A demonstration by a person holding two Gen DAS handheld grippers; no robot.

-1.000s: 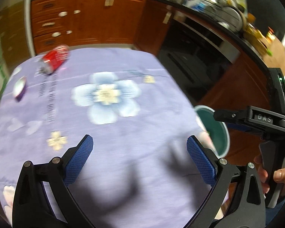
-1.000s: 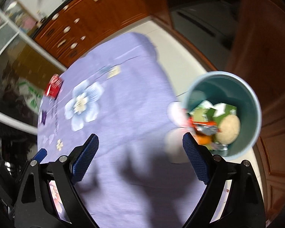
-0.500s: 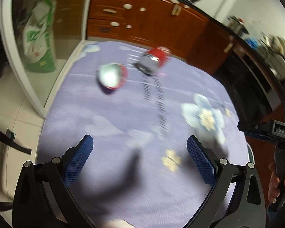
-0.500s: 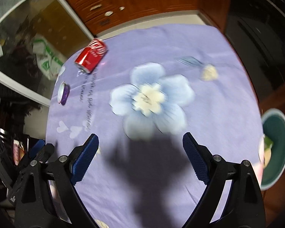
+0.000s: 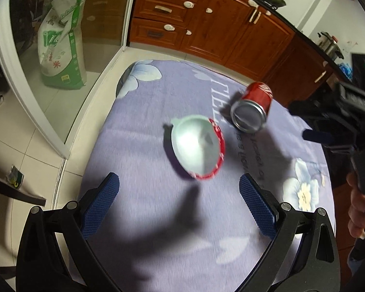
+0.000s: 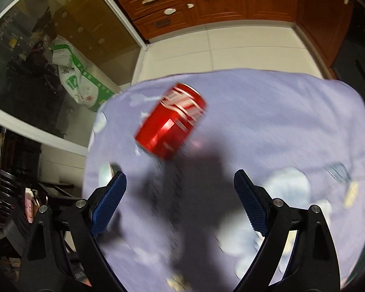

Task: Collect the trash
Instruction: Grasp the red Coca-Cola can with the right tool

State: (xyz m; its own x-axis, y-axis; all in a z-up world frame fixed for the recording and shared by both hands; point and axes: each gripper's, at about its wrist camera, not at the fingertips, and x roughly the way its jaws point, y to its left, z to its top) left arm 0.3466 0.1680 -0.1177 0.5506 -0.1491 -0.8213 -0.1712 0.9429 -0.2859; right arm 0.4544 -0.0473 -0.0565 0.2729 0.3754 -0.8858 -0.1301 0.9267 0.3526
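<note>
While both claws are gaping wide and holding nothing, a red soda can (image 6: 170,127) is lying beside a foil lid (image 5: 197,150) on the tabletop (image 5: 146,126).

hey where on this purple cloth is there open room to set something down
Bare cloth lies between the left tool and the foil lid, and right of the red can toward the far edge of the tablecloth. It is crowded where lid and can lie close together.
</note>
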